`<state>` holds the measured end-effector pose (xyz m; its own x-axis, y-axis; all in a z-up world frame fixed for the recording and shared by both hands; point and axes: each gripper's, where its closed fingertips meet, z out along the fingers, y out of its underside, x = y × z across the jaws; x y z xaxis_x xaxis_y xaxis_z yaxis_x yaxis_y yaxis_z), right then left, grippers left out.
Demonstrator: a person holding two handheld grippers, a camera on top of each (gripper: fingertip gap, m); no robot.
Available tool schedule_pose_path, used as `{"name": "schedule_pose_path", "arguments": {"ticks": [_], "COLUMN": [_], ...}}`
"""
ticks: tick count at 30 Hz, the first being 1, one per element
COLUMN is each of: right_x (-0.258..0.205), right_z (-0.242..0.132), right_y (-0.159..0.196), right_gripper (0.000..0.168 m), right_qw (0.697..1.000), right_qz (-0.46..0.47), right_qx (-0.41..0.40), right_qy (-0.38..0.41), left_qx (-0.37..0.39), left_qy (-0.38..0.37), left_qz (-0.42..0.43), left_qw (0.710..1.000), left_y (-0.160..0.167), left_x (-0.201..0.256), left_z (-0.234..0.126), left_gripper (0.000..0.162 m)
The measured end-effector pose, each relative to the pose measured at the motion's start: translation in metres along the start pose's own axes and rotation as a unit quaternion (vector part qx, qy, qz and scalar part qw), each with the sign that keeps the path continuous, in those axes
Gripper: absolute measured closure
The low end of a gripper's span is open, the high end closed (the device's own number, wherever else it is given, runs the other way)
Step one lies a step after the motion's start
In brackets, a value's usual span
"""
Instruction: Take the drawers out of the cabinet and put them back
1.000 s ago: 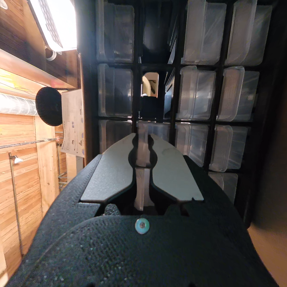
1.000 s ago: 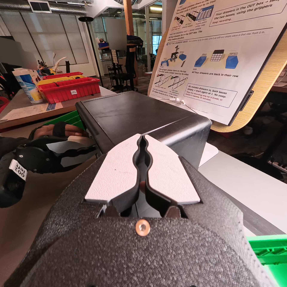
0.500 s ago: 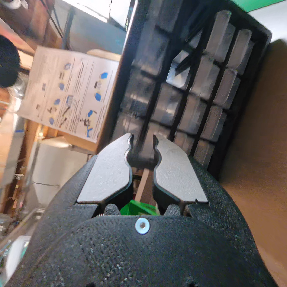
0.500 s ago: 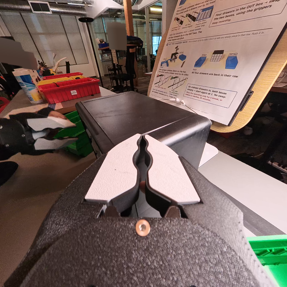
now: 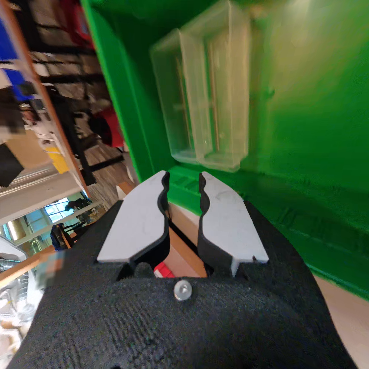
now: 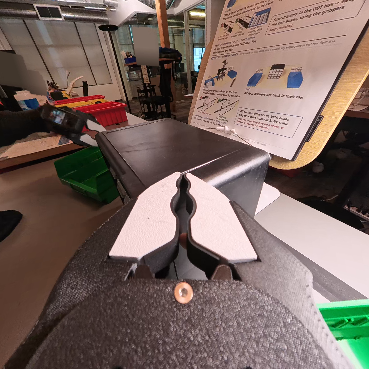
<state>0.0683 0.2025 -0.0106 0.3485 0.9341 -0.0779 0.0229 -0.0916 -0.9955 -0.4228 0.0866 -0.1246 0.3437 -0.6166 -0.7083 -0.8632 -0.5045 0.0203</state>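
My left gripper [image 5: 183, 173] is open and empty. It points into a green bin [image 5: 299, 99] that holds two clear plastic drawers [image 5: 199, 95] side by side; this view is blurred. In the right wrist view the left gripper [image 6: 87, 133] hovers above that green bin [image 6: 85, 173], left of the black cabinet [image 6: 175, 143]. My right gripper [image 6: 183, 175] is shut with nothing in it, its fingertips at the near top edge of the cabinet. The cabinet's drawer front is hidden from both views.
A second green bin [image 6: 347, 327] shows at the lower right. A slanted instruction board [image 6: 269, 69] stands behind the cabinet. Red and yellow trays [image 6: 103, 111] sit on a farther table. The brown tabletop [image 6: 40, 219] stretches left of the cabinet.
My left gripper let go of a clear drawer at the cabinet front, opened, and swung away left to the green bin. My right gripper has not moved.
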Motion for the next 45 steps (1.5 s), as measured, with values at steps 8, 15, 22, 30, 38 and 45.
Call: {"name": "schedule_pose_path", "arguments": {"ticks": [8, 15, 22, 30, 38, 45], "right_x": [0.0, 0.0, 0.003, 0.003, 0.003, 0.003], "right_z": [0.0, 0.0, 0.001, 0.001, 0.001, 0.001], "right_y": [0.0, 0.0, 0.0, -0.001, -0.001, 0.0], "right_gripper": [0.168, 0.168, 0.168, 0.168, 0.168, 0.168], "right_qw": [1.0, 1.0, 1.0, 1.0, 0.999, 1.0], "right_qz": [0.0, 0.002, 0.014, 0.029, 0.03, 0.016], "right_qx": [-0.007, -0.007, 0.001, 0.011, 0.012, 0.005], "right_qy": [0.005, 0.006, 0.007, -0.003, -0.003, 0.008], "left_qx": [-0.116, -0.186, -0.205, -0.201, -0.15, -0.048], "left_qy": [0.13, 0.204, 0.236, 0.274, 0.313, 0.39], "left_qz": [0.127, 0.231, 0.288, 0.288, 0.239, 0.129], "left_qw": [0.976, 0.933, 0.905, 0.895, 0.907, 0.91], "left_y": [0.021, 0.029, 0.032, 0.032, 0.016, -0.026], "left_x": [0.026, 0.034, 0.041, 0.048, 0.075, 0.116], "left_z": [0.033, 0.047, 0.064, 0.067, 0.042, 0.005], "left_gripper": [0.123, 0.122, 0.122, 0.127, 0.141, 0.144]}}
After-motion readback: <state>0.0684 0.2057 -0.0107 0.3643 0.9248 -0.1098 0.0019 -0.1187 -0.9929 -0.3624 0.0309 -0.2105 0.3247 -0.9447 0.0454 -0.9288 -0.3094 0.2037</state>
